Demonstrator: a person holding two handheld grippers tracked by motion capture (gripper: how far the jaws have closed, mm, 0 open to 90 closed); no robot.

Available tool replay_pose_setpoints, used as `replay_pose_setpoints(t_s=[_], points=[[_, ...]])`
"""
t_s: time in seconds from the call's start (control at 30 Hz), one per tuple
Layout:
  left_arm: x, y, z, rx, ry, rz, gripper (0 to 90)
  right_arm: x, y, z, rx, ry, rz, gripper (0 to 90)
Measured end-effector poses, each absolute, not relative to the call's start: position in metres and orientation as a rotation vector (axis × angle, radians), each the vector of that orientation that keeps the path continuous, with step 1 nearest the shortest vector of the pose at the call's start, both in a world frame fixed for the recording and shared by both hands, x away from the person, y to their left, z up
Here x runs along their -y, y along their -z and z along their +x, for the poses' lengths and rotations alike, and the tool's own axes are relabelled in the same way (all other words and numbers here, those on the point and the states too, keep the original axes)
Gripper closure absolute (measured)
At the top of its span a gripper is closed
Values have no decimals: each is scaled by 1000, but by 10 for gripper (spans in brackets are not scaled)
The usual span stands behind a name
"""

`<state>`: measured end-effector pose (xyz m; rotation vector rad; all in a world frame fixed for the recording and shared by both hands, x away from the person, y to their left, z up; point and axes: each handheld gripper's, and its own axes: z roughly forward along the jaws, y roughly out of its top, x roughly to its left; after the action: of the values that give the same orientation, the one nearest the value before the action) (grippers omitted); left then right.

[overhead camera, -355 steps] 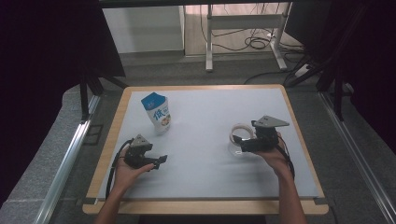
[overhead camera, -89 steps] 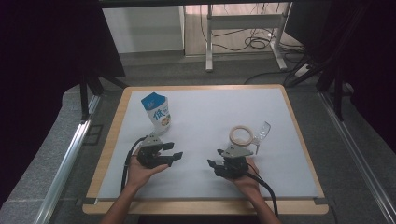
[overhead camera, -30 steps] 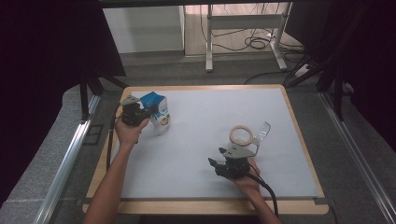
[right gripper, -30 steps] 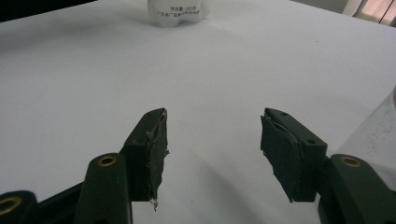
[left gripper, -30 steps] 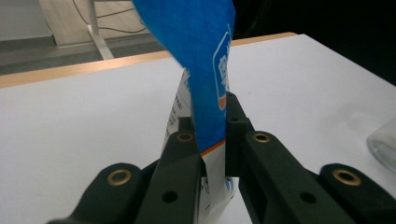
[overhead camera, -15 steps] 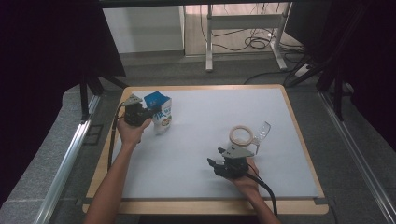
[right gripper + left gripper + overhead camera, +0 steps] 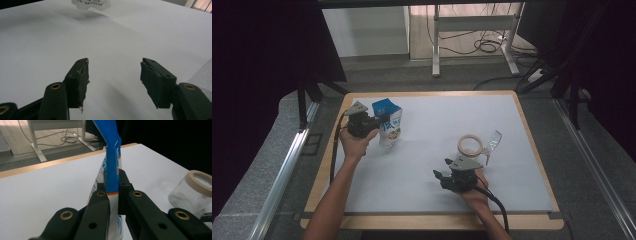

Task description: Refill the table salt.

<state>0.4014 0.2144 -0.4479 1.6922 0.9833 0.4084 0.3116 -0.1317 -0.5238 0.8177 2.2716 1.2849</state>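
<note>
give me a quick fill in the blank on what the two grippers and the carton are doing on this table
1. The left gripper is shut on the top ridge of the blue and white ____.
2. The right gripper rests near the table's front edge with its jaws ____ and nothing between them.
3. The clear glass jar stands on the white table, just beyond the ____ gripper.

Missing words: carton; open; right
</note>
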Motion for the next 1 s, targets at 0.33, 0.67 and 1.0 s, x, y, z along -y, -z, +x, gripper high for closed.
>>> replay_pose_setpoints(t_s=[0.33, 0.67, 1.0], points=[[-205, 438, 386, -941, -391, 1677, 900, 124, 525, 310, -2273, -1286, 804, 382], [-192, 436, 377, -905, -371, 1688, 900, 114, 528, 309, -2275, -1264, 794, 372], [-177, 430, 367, -866, -336, 1687, 900, 99, 530, 312, -2268, -1248, 763, 368]])
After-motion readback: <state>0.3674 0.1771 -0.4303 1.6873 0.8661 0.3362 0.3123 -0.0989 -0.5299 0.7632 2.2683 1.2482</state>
